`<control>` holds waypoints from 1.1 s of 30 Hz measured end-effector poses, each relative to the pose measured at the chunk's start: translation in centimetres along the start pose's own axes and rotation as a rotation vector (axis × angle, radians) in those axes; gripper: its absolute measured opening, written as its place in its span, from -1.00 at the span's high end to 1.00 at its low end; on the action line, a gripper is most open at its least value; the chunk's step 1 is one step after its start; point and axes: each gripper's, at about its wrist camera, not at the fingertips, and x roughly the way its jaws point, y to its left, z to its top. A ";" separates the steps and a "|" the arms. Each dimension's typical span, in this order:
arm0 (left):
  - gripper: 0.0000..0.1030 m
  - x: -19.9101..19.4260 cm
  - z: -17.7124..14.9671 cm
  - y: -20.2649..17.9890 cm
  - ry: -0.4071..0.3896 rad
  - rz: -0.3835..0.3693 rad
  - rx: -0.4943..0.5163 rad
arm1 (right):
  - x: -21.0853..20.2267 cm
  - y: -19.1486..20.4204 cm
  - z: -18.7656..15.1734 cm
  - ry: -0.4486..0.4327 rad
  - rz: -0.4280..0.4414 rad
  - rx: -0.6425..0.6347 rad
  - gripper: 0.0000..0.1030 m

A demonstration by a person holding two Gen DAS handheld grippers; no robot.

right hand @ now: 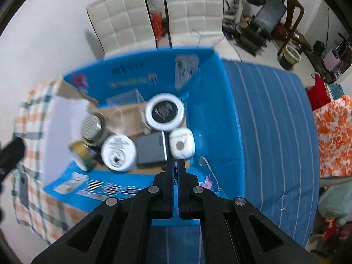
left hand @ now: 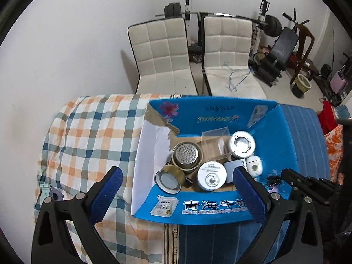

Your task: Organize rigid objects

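A blue cardboard box stands open on the bed and holds several rigid objects: a round white jar, a white tin, a steel strainer cup, an olive lid, a grey case, a white earbud case and a clear plastic box. My left gripper is open and empty over the box's near wall. My right gripper is shut on a small dark thing, hardly visible, above the box's near edge, just before the earbud case.
The box sits on a checked sheet and a blue striped cover. A phone lies on the sheet at left. Two white chairs stand beyond the bed, with gym gear at the right.
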 end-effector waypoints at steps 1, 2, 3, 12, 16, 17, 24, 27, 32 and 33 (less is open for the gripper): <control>-1.00 0.6 -0.1 0.1 0.011 0.005 0.001 | 0.9 -0.1 -0.1 0.013 -0.008 0.004 0.95; -1.00 1.1 -0.1 0.1 0.020 0.009 0.002 | 1.8 -0.1 -0.2 0.029 -0.017 0.002 0.95; -1.00 1.6 -0.1 0.2 0.028 0.011 0.003 | 3.0 0.1 -0.3 0.050 -0.032 -0.005 0.95; -1.00 5.8 -0.7 1.0 0.109 0.029 -0.011 | 5.9 1.2 0.2 0.095 -0.097 -0.033 0.92; -1.00 6.6 -1.0 1.4 0.134 0.021 -0.029 | 6.2 1.4 0.6 0.105 -0.106 -0.035 0.89; -1.00 6.7 -1.1 1.5 0.137 0.019 -0.032 | 6.2 1.4 0.8 0.107 -0.110 -0.036 0.83; -1.00 6.9 -1.2 1.8 0.156 0.005 -0.039 | 5.8 0.4 1.0 0.136 -0.067 0.028 -0.65; -1.00 6.3 -1.1 1.9 0.156 -0.006 -0.041 | 4.2 0.5 0.8 0.124 -0.045 0.027 -0.66; -1.00 3.4 -0.7 2.1 0.130 -0.036 -0.045 | -1.8 0.9 0.3 0.020 -0.015 0.003 -0.76; -1.00 2.4 -0.6 2.1 0.117 -0.046 -0.044 | -3.2 0.8 0.1 -0.006 -0.007 0.002 -0.76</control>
